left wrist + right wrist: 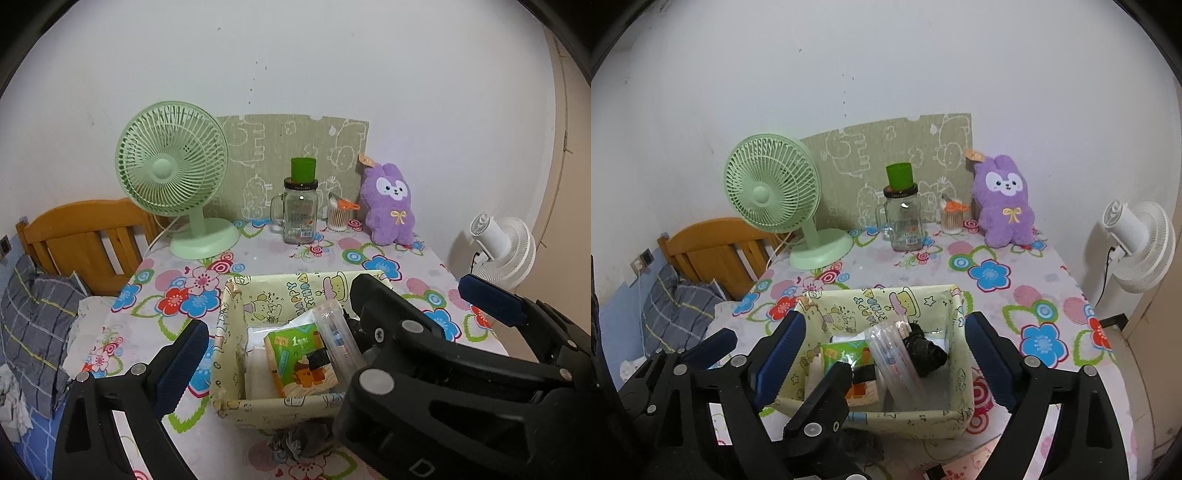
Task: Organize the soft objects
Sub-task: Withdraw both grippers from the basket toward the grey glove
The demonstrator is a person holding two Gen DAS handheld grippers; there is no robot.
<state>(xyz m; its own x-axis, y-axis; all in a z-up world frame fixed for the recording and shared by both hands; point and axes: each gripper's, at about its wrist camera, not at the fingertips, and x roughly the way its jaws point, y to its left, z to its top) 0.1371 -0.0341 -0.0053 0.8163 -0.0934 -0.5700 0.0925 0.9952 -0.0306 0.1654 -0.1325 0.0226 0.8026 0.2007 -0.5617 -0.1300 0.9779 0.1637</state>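
A purple plush rabbit [390, 205] [1005, 205] sits upright at the back right of the flowered table, against the wall. A pale yellow fabric basket [236, 306] [956, 354] stands near the table's front, holding a green tissue pack [299, 360] [846, 350], a clear tube [334, 339] [892, 363] and a black bundle [925, 352]. A grey soft item [303, 437] lies just in front of the basket. My right gripper [884, 363] is open, its fingers on either side of the basket. My left gripper [332, 332] is open and empty, low at the basket's left front.
A green desk fan [173, 173] [772, 192] stands at the back left. A glass jar with a green cup on it [301, 206] [903, 214] and a swab jar [338, 216] [952, 219] stand at the back. A white fan [1137, 243] and a bed [44, 295] flank the table.
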